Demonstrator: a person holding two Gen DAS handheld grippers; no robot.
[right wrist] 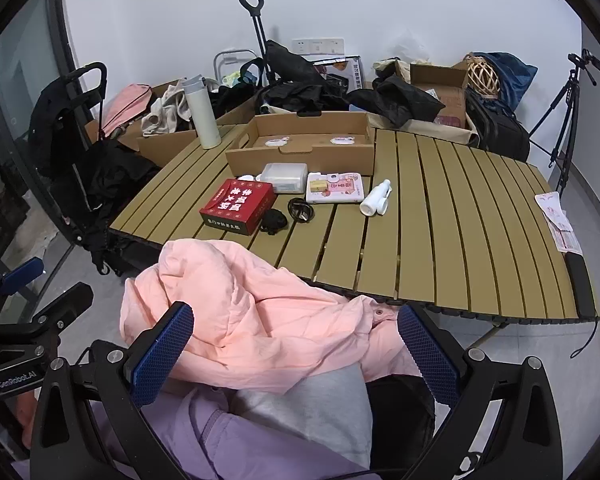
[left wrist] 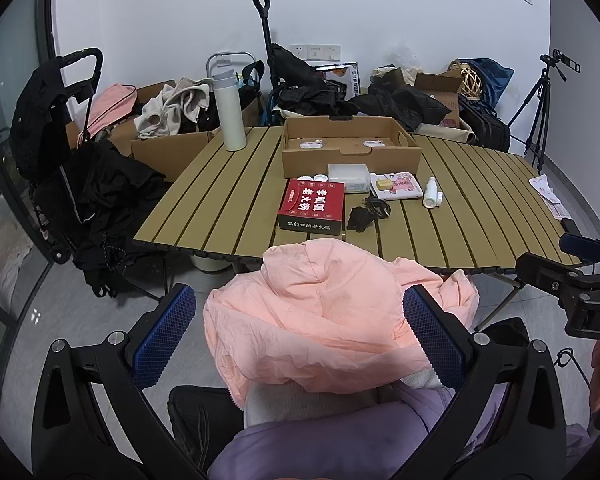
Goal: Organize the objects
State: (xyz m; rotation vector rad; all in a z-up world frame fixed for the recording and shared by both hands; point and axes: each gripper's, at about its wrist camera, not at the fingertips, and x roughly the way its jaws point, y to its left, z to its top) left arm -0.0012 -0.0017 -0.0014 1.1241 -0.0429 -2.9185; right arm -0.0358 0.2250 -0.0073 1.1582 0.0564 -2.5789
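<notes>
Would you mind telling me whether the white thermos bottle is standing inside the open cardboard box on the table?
No, the white thermos bottle stands upright on the slatted table, to the left of the cardboard box and outside it.

A: Left gripper state?
B: Jaws spread wide, blue pads well apart, clamping nothing.
A: Right gripper?
B: Same, jaws wide, nothing between the pads. It sits level with the left one, side by side.
</notes>
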